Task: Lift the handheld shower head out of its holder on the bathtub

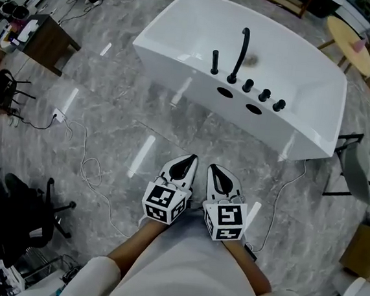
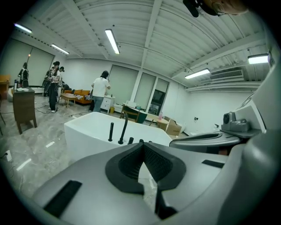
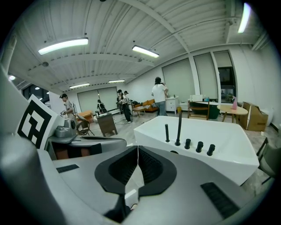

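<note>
The white bathtub (image 1: 183, 27) stands on the grey floor ahead of me. On its near rim the handheld shower head (image 1: 215, 62) is a short black rod standing upright in its holder, left of the tall curved black spout (image 1: 240, 52) and three black knobs (image 1: 264, 94). The rod also shows in the left gripper view (image 2: 111, 132) and the right gripper view (image 3: 167, 132). My left gripper (image 1: 190, 159) and right gripper (image 1: 211, 168) sit side by side, well short of the tub, pointing toward it. Both are shut with nothing between the jaws (image 2: 142, 145) (image 3: 138, 148).
A dark wooden cabinet (image 1: 48, 43) stands far left and a black office chair (image 1: 32, 217) near left. White cables (image 1: 89, 167) trail over the floor. Right of the tub are a black stand (image 1: 349, 166), a cardboard box (image 1: 365, 249) and a round table (image 1: 350, 41). People (image 2: 100, 90) stand far behind.
</note>
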